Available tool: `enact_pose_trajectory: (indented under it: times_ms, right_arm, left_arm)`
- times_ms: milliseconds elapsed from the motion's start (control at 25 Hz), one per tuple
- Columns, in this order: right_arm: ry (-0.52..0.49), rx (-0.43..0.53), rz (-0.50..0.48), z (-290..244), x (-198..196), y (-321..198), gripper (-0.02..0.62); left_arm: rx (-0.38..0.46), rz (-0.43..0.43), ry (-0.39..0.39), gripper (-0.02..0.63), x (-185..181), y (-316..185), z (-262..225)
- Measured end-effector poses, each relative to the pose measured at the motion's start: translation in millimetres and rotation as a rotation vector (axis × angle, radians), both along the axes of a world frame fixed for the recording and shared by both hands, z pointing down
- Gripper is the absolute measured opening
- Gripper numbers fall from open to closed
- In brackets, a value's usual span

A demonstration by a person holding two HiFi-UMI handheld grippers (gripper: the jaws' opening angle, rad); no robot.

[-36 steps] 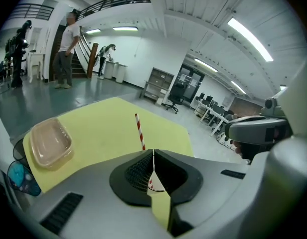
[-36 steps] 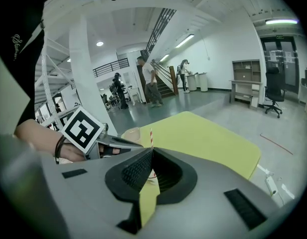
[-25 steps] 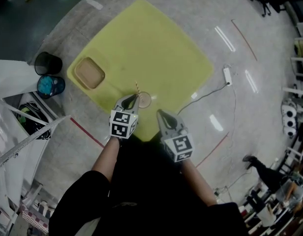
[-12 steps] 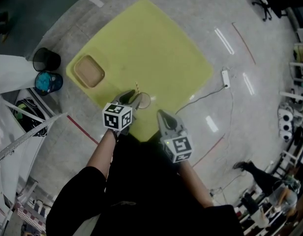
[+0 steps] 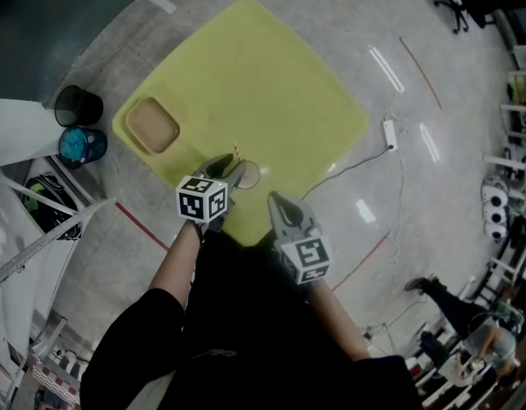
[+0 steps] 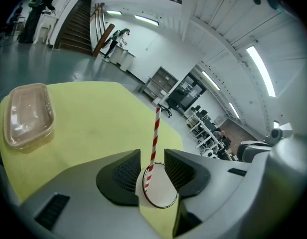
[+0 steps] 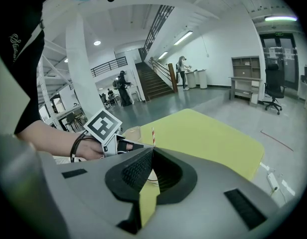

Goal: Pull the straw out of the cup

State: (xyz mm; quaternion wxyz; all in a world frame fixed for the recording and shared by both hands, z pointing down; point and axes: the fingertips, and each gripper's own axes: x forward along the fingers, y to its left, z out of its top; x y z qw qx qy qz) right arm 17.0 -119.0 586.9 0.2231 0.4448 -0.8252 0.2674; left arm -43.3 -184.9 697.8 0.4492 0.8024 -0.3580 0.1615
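A clear cup (image 5: pixel 248 175) stands near the front corner of the yellow table (image 5: pixel 271 84), with a red-and-white striped straw (image 5: pixel 236 152) upright in it. My left gripper (image 5: pixel 231 171) is at the cup. In the left gripper view its jaws are opening around the straw (image 6: pixel 154 133), with gaps on both sides, above the cup's rim (image 6: pixel 158 204). My right gripper (image 5: pixel 272 197) hovers just right of the cup near the table's corner, fingertips together and holding nothing. From the right gripper view (image 7: pixel 152 149) the straw (image 7: pixel 153 134) and cup (image 7: pixel 132 133) show beyond its tips.
A tan lidded food box (image 5: pixel 154 125) lies at the table's left corner, also seen in the left gripper view (image 6: pixel 26 114). On the floor are a black bin (image 5: pixel 78 106), a blue bucket (image 5: pixel 82 143), and a power strip (image 5: pixel 388 132) with its cable.
The left gripper's jaws have parted from the straw and its marker cube has rolled and shifted a little left. The right gripper has stayed put.
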Motion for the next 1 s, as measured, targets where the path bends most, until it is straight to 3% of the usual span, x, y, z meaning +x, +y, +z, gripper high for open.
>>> enact_pose_trajectory:
  times_ms: [280,1000]
  right_arm:
    - [-0.009,0.008,0.021,-3.7,1.6,-1.4,0.017]
    - [-0.014,0.014,0.035,-8.8,1.2,-3.0,0.017]
  left_arm:
    - [0.005,0.047,0.007,0.175,6.6,-0.9,4.6]
    - [0.007,0.044,-0.034,0.17,4.8,-5.7,9.7]
